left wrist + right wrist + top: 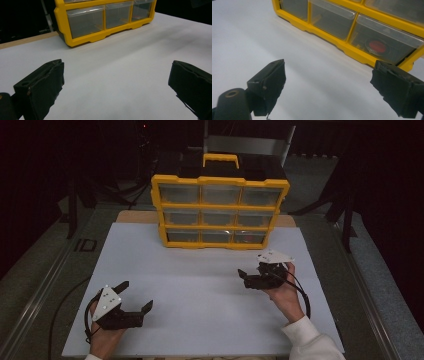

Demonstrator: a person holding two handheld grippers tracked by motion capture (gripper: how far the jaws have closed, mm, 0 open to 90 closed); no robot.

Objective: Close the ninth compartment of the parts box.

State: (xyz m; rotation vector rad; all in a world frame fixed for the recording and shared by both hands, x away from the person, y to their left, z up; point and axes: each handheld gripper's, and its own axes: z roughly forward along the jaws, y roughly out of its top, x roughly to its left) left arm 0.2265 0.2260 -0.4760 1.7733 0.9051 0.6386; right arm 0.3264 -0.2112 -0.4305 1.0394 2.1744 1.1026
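A yellow organiser (220,212) with clear drawers in three rows stands at the back middle of the white board (200,290). My left gripper (136,295) rests at the board's near left, jaws wide apart and empty; in the left gripper view it (116,80) faces the organiser's (62,22) bottom row from a distance. My right gripper (245,277) is held at the right, a short way in front of the organiser. Its jaws (328,80) stand open with nothing between them. A red round object (377,46) lies inside the closed bottom drawer ahead of it.
A yellow carry handle (220,159) tops the organiser. Bare white board stretches between the two grippers and the organiser. Metal rails (45,285) run along the table's left and right sides, with dark surroundings beyond. A cable (302,295) trails from the right gripper.
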